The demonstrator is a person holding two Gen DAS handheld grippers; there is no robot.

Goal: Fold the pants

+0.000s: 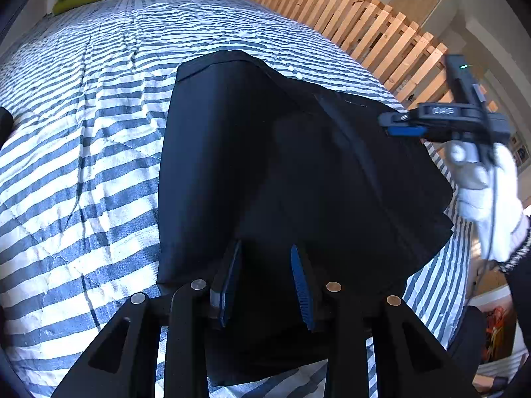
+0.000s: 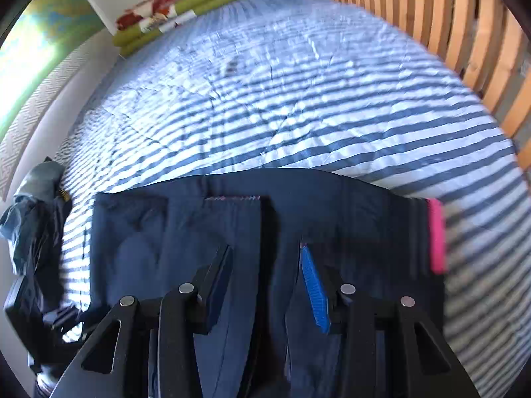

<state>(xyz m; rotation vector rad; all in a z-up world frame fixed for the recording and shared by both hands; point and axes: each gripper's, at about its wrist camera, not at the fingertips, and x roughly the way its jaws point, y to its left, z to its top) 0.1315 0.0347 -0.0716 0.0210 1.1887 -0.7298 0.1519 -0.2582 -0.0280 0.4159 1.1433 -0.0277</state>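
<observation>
While pants (image 2: 232, 232) lie partly folded on bed (image 1: 99, 132) | left gripper (image 1: 265, 265) partly spread, grip unclear | right gripper (image 2: 265, 265) partly spread, empty | final folds remain

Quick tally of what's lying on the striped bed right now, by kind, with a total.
Dark pants, folded, with a pink edge: 1
Green and floral folded bedding stack at the far end: 1
Grey-blue crumpled garment at the bed's left edge: 1
Total: 3, all on the blue-and-white striped cover.
</observation>
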